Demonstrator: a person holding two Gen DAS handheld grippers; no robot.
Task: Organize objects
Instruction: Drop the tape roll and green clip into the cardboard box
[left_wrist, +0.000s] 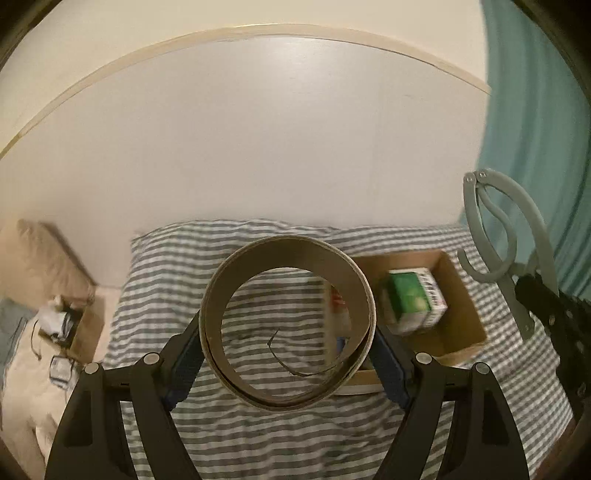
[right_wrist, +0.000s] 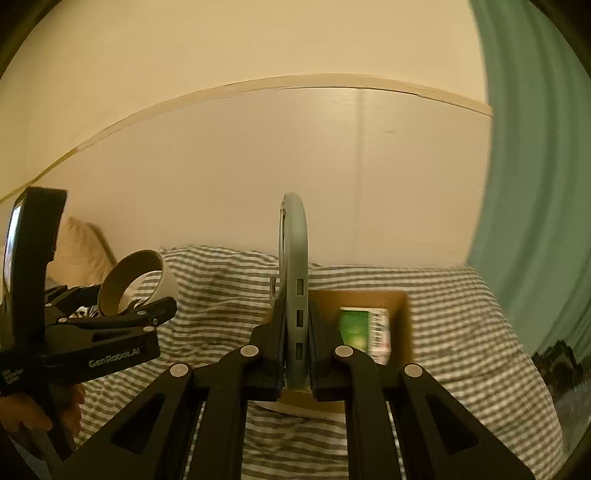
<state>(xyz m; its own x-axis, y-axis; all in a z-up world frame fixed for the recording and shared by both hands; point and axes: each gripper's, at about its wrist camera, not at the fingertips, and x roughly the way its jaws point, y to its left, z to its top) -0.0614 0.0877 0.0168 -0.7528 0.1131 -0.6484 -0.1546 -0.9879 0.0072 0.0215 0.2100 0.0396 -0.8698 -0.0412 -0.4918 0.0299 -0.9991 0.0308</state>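
My left gripper (left_wrist: 288, 347) is shut on a roll of brown tape (left_wrist: 258, 254), held upright above the striped bed; it also shows in the right wrist view (right_wrist: 147, 258). My right gripper (right_wrist: 297, 332) is shut on a grey plastic tool (right_wrist: 295, 236) with curved arms, held edge-on above an open cardboard box (right_wrist: 400, 314). In the left wrist view that tool (left_wrist: 495, 221) hangs at the right, over the box (left_wrist: 465, 314). A green and white carton (left_wrist: 413, 299) lies in the box, also visible in the right wrist view (right_wrist: 364, 328).
A grey-and-white striped sheet (left_wrist: 258, 435) covers the bed. A pale headboard or wall (left_wrist: 258, 129) rises behind. A teal curtain (left_wrist: 535, 110) hangs at the right. A beige pillow (left_wrist: 40, 254) and a small box of clutter (left_wrist: 66, 321) lie at the left.
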